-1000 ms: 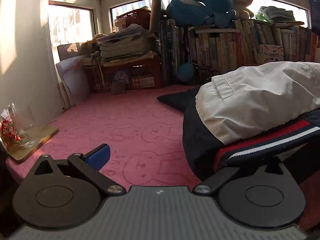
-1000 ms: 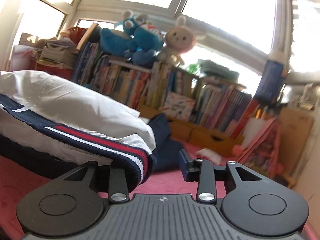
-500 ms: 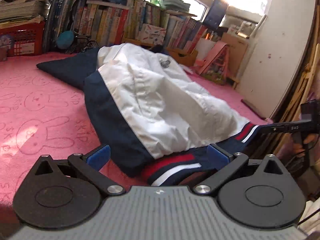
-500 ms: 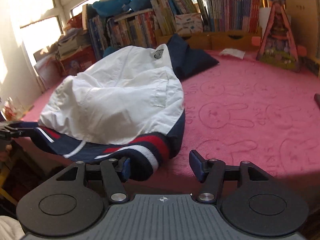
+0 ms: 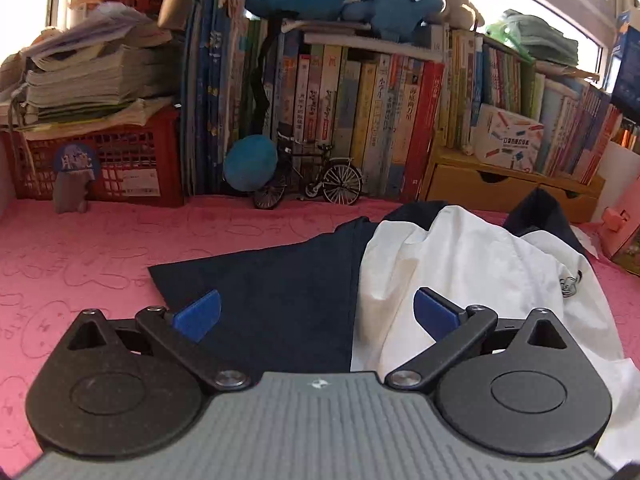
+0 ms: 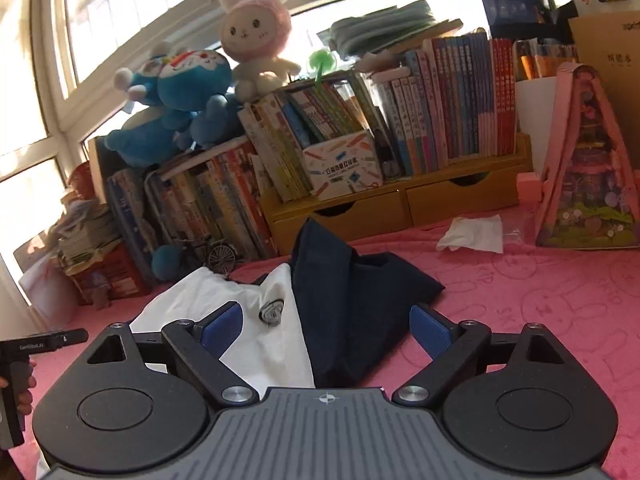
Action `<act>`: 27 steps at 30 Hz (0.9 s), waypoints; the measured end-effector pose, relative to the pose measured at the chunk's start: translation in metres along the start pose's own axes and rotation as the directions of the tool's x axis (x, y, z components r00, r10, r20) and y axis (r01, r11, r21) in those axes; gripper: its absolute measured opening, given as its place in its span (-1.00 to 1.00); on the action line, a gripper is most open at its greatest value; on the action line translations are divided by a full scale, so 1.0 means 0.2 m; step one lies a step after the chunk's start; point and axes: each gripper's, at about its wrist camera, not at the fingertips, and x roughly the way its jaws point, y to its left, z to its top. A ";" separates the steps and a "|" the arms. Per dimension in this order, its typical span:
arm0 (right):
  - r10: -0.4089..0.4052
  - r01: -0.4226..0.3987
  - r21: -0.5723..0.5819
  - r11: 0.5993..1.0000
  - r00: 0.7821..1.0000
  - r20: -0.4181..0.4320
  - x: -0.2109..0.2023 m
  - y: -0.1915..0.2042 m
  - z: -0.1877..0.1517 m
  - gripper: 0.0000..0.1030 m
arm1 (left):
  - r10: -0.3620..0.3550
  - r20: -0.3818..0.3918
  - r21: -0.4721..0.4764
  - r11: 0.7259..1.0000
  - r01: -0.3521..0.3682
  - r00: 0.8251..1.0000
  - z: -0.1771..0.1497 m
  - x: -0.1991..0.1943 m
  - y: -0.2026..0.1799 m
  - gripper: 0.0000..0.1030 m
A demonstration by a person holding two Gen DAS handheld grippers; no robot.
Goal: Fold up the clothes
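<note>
A white and navy jacket lies on the pink rabbit-print blanket (image 5: 80, 256). In the left wrist view its navy sleeve (image 5: 280, 292) spreads left and the white body (image 5: 472, 264) lies right. My left gripper (image 5: 316, 312) is open and empty just above the jacket. In the right wrist view the white body (image 6: 272, 344) with a round badge lies left, and a navy sleeve (image 6: 352, 312) bunches up right. My right gripper (image 6: 326, 328) is open and empty above them. The left gripper's handle (image 6: 24, 356) shows at the right wrist view's left edge.
Rows of books (image 5: 360, 112) and yellow wooden drawers (image 6: 400, 208) line the back. A model bicycle (image 5: 312, 184) and a red crate (image 5: 104, 160) stand at the back left. A white tissue (image 6: 476, 234) and a pink toy box (image 6: 588, 176) sit to the right.
Both grippers held the jacket's striped hem a second ago. They have let go of it, opened wide and moved over the jacket's upper part and sleeves.
</note>
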 end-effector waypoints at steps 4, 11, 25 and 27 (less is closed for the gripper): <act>-0.064 0.066 0.023 0.998 0.996 -0.068 0.54 0.04 0.14 0.83 | 0.056 -0.102 0.035 0.998 -0.052 0.993 0.00 0.27 -0.01 1.00; -0.334 0.326 -0.086 0.941 0.937 -0.106 0.94 0.00 0.15 -0.14 | 0.022 -0.115 0.041 0.999 -0.017 0.993 -0.11 0.38 0.07 1.00; -0.688 0.708 -0.134 0.693 0.706 0.170 0.20 -0.67 0.22 -0.62 | 0.072 -0.054 0.084 0.994 -0.067 0.996 -0.21 0.23 0.22 1.00; -0.708 0.702 -0.154 0.695 0.706 0.020 0.25 -0.77 0.11 -0.51 | 0.121 -0.058 0.071 0.991 -0.117 0.991 -0.19 0.25 0.24 1.00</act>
